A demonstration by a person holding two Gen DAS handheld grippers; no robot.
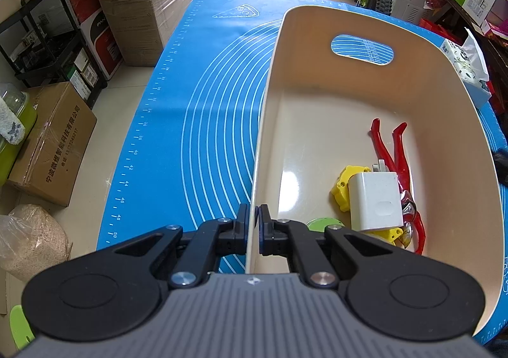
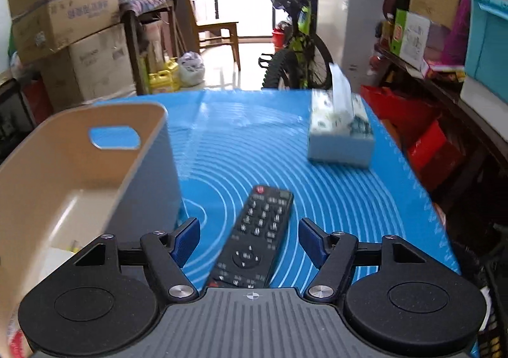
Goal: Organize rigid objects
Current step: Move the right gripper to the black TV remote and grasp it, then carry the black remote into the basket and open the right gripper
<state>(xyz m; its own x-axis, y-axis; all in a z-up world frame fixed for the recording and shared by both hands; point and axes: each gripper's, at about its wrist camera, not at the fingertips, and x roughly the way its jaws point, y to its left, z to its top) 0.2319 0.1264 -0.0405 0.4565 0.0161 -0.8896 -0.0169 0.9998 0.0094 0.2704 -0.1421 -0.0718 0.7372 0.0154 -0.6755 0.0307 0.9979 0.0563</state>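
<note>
A cream plastic bin [image 1: 317,72] with a handle cutout stands on the blue mat [image 1: 197,104]. My left gripper [image 1: 253,215] is shut on the bin's near-left wall, one pad on each side. Inside lie red-handled pliers [image 1: 397,148], a white charger block [image 1: 374,199], a yellow toy part [image 1: 341,186] and a green disc [image 1: 320,224]. In the right wrist view, a black remote [image 2: 257,237] lies on the mat [image 2: 349,199] beside the bin [image 2: 73,173]. My right gripper [image 2: 249,239] hangs open over the remote, its blue pads [image 2: 187,239] clear of the remote's sides.
A tissue box [image 2: 341,132] sits at the mat's far right. Cardboard boxes [image 1: 133,2] and a black rack [image 1: 47,34] crowd the floor on the left. A bicycle [image 2: 295,50] stands past the table's far edge, and cluttered shelves [image 2: 444,72] line the right.
</note>
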